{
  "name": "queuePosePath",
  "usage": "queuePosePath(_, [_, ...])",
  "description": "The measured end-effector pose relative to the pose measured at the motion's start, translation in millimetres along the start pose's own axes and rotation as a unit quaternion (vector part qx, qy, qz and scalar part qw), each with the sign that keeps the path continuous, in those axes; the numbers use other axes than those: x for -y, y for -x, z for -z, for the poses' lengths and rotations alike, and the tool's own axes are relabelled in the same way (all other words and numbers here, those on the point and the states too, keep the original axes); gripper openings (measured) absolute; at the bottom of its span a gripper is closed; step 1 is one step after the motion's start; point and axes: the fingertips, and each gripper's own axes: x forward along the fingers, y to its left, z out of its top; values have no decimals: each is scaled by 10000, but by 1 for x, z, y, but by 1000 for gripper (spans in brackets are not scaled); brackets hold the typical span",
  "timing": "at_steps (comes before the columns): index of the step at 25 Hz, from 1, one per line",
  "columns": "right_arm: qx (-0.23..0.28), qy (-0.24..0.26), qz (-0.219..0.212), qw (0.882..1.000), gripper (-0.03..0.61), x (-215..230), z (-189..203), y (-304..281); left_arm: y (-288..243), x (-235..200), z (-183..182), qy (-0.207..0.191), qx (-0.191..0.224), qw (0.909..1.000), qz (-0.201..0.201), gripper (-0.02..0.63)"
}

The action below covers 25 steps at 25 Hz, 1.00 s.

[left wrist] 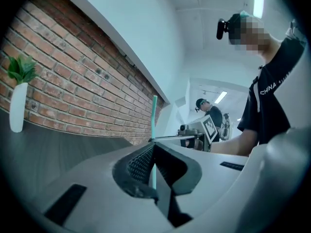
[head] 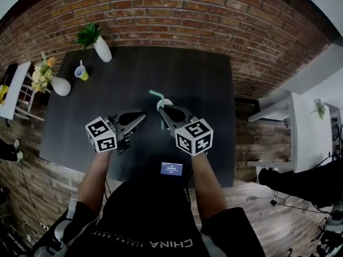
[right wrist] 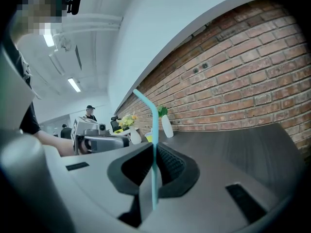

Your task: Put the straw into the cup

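Observation:
My right gripper (head: pixel 162 111) (right wrist: pixel 154 147) is shut on a teal bendy straw (head: pixel 156 95) (right wrist: pixel 146 101), which stands nearly upright with its bent top pointing left. Just beyond its tips on the dark table (head: pixel 203 90) lies a small white round thing (head: pixel 168 101) that looks like the cup's top; neither gripper view shows it. My left gripper (head: pixel 143 115) (left wrist: pixel 153 143) hovers close to the left, pointing at the straw (left wrist: pixel 154 115). Its jaws stand together, with nothing seen between them in the head view.
At the back left stand a white vase with a green plant (head: pixel 102 48) (left wrist: pixel 17 106), a round vase of flowers (head: pixel 60 85) and a yellow-green cup with its own straw (head: pixel 81 73). A small lit screen (head: pixel 171 168) lies at the near edge. A brick wall backs the table.

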Motion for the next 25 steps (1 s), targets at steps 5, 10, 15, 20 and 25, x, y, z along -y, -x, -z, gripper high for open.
queuePosePath(5, [40, -39, 92, 9999, 29, 23, -3, -8, -5, 2, 15, -444, -239, 9987, -22, 3])
queuePosePath(10, [154, -126, 188, 9996, 29, 48, -10, -16, -10, 4, 26, -483, -400, 9980, 20, 3])
queuePosePath(15, [151, -187, 210, 9995, 29, 64, -8, -30, -9, 7, 39, -597, -572, 9964, 159, 3])
queuePosePath(20, [82, -299, 223, 9993, 29, 77, 4, -43, -9, -1, 49, -471, -630, 9969, 67, 3])
queuePosePath(25, [152, -310, 129, 9993, 29, 81, -5, -47, -7, -9, 55, -272, -648, 9975, -14, 3])
